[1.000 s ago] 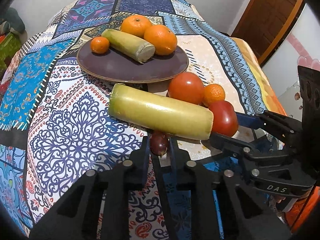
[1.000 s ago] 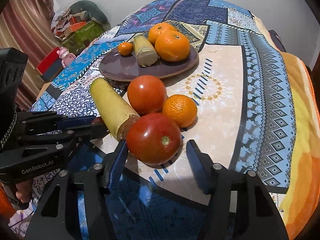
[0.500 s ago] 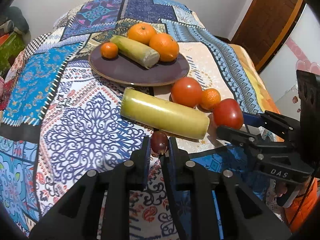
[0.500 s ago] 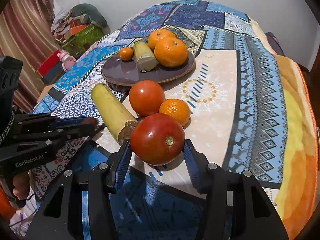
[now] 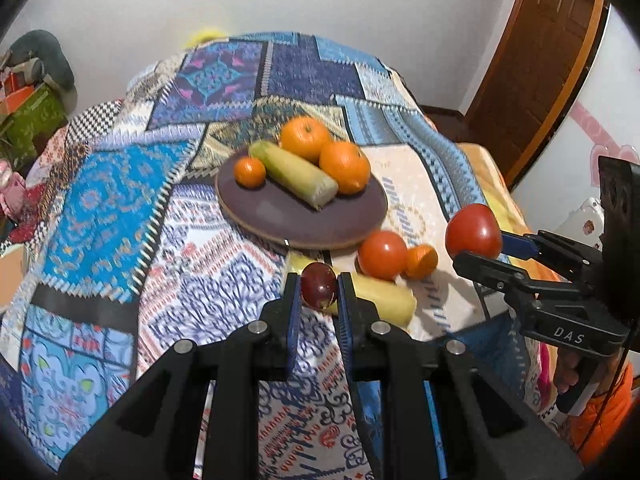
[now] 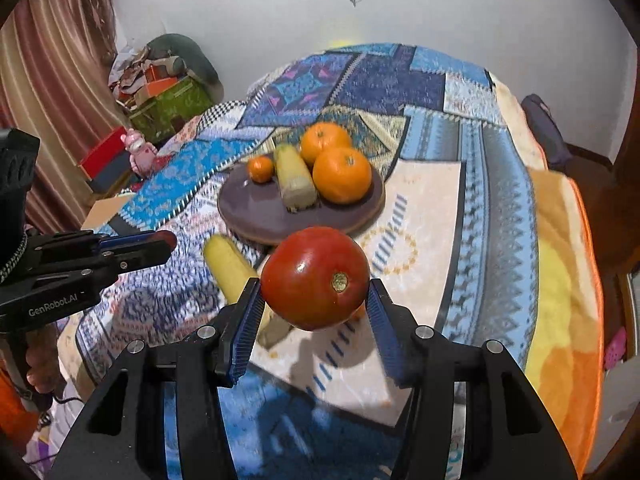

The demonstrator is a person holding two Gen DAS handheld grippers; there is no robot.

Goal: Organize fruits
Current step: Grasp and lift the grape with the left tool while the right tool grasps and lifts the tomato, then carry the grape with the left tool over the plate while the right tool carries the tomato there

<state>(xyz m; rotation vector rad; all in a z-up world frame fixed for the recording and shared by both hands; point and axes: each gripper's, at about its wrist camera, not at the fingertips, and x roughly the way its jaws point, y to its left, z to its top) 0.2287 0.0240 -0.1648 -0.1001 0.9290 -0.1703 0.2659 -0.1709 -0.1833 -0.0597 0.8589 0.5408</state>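
Observation:
My left gripper point(image 5: 318, 290) is shut on a small dark red grape point(image 5: 319, 286), lifted above the patterned cloth. My right gripper point(image 6: 314, 298) is shut on a big red tomato point(image 6: 316, 278), also lifted; in the left wrist view that tomato point(image 5: 474, 231) hangs at the right. On the cloth lie a yellow-green cane piece point(image 5: 384, 300), another tomato point(image 5: 383, 255) and a small tangerine point(image 5: 422, 261). The brown plate point(image 5: 280, 220) behind them holds two oranges point(image 5: 345, 167), a small tangerine point(image 5: 250, 172) and a second cane piece point(image 5: 298, 172).
The patterned cloth point(image 5: 100, 208) covers a rounded table that falls away on all sides. A wooden door point(image 5: 536, 60) stands at the right. Boxes and a toy point(image 6: 140, 148) lie on the floor at the left, beside a curtain point(image 6: 48, 80).
Both grippers have risen off the cloth, the left with the grape and the right with the tomato it closed on. The fruits on the table look smaller and lower in view.

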